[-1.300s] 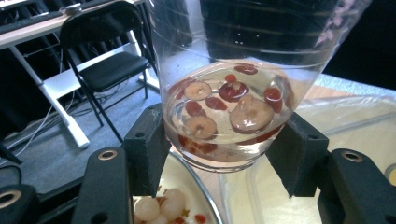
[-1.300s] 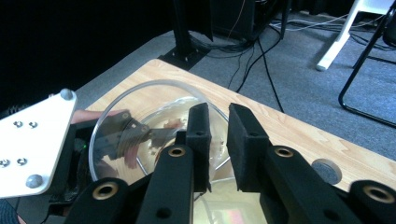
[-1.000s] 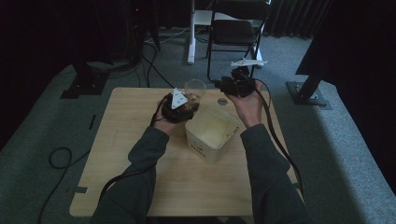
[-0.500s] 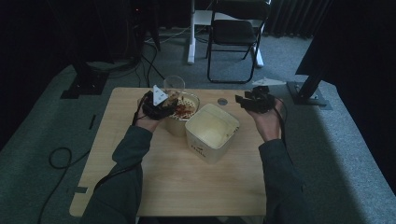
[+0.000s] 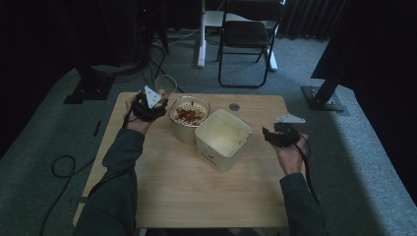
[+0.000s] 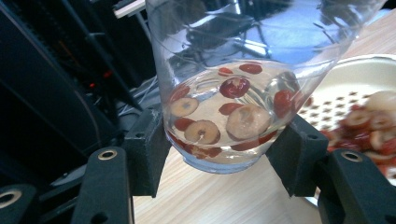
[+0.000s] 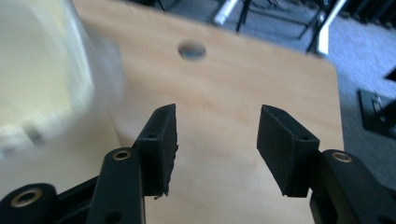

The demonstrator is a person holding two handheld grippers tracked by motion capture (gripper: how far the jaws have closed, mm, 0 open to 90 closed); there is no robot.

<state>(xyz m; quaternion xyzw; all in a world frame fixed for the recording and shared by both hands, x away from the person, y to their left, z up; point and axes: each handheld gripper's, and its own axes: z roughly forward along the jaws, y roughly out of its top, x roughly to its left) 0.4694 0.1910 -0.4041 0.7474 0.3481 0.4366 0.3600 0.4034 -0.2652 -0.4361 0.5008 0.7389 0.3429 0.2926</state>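
You held the clear glass tumbler [image 6: 243, 88] clamped low between the jaws of your left gripper [image 5: 147, 105], at the far left of the pale wooden table [image 5: 187, 191], just beside the round cream strainer bowl [image 5: 189, 114]. In the left gripper view a shallow pool of liquid with red and white fruit slices [image 6: 224, 116] sat in the bottom of the glass, while more slices lay on the strainer's perforated floor. The glass appeared close to upright, its long axis running from the gripped base up to a mouth that pointed up and slightly away from you.

To empty it well, I'd have judged it best to bring the rim over the strainer's middle before tipping, then tilt slowly so the slices slid out without splashing, keeping the grip firm on the smooth wall.

Your right gripper [image 5: 280, 135] hung with its jaws wide apart and nothing between them, right of the square cream tub [image 5: 223, 140].
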